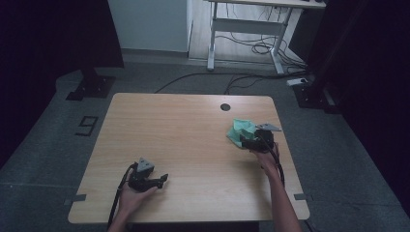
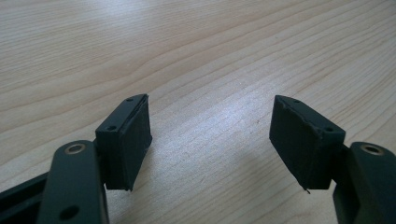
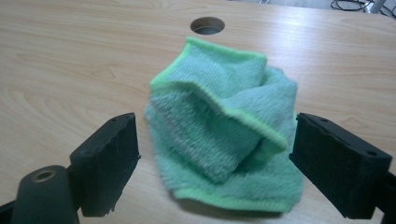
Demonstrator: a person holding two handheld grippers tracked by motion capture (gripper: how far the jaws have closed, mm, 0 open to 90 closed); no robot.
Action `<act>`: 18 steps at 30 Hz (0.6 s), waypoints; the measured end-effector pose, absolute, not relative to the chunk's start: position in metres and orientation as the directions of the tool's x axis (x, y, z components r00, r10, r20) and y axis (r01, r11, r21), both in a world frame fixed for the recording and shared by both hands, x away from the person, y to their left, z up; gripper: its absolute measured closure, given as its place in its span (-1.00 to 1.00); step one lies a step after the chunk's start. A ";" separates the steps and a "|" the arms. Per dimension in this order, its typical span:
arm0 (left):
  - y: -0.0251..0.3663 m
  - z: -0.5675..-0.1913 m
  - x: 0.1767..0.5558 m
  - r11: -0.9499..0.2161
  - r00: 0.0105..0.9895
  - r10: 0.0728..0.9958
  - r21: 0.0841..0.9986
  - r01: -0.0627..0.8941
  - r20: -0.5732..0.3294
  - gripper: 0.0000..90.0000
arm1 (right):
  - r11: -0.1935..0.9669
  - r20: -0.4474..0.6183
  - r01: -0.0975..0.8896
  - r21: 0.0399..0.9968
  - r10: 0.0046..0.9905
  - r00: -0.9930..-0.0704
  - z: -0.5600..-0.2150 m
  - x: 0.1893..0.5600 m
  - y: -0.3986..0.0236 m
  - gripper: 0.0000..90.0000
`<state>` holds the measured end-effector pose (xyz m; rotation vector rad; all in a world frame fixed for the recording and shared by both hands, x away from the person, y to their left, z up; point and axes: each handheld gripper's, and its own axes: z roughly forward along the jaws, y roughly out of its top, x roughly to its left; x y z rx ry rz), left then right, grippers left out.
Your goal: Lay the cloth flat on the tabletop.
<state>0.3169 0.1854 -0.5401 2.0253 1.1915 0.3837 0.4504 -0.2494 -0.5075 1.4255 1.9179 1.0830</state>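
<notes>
Right gripper (image 3: 215, 163) spread wide, jaws flanking a crumpled green cloth (image 3: 224, 126) without pinching it, cloth lay near the desk's (image 1: 193, 140) right edge below a round cable hole (image 1: 225, 107), left gripper (image 2: 210, 140) spread wide over bare wood, holding nothing.

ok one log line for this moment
right hand-held gripper: open, jaws either side of crumpled green cloth | left hand-held gripper: open over bare table

High view looks forward and down from above the near edge onto the whole light wooden surface (image 1: 193, 140); both gripper views sit low and close over that same surface, the right one facing a crumpled green terry cloth (image 3: 224, 126), shared with the high view (image 1: 240, 131).
</notes>
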 end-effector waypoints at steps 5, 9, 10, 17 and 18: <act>0.186 -0.541 0.317 -0.296 0.523 0.846 0.723 0.624 -0.106 -0.33 | 0.133 0.055 0.539 0.832 0.947 -0.317 -0.508 0.463 -0.253 -0.66; 0.188 -0.542 0.316 -0.289 0.518 0.849 0.724 0.627 -0.109 -0.32 | 0.130 0.065 0.555 0.822 0.946 -0.318 -0.516 0.474 -0.251 -0.66; 0.189 -0.542 0.316 -0.290 0.518 0.849 0.724 0.626 -0.109 -0.32 | 0.134 0.061 0.559 0.818 0.946 -0.317 -0.518 0.476 -0.251 -0.66; 0.191 -0.542 0.316 -0.287 0.515 0.851 0.724 0.627 -0.108 -0.32 | 0.164 0.035 0.601 0.782 0.952 -0.305 -0.532 0.490 -0.246 -0.50; 0.192 -0.543 0.316 -0.286 0.514 0.851 0.724 0.628 -0.110 -0.32 | 0.163 0.036 0.609 0.776 0.953 -0.300 -0.536 0.493 -0.246 -0.43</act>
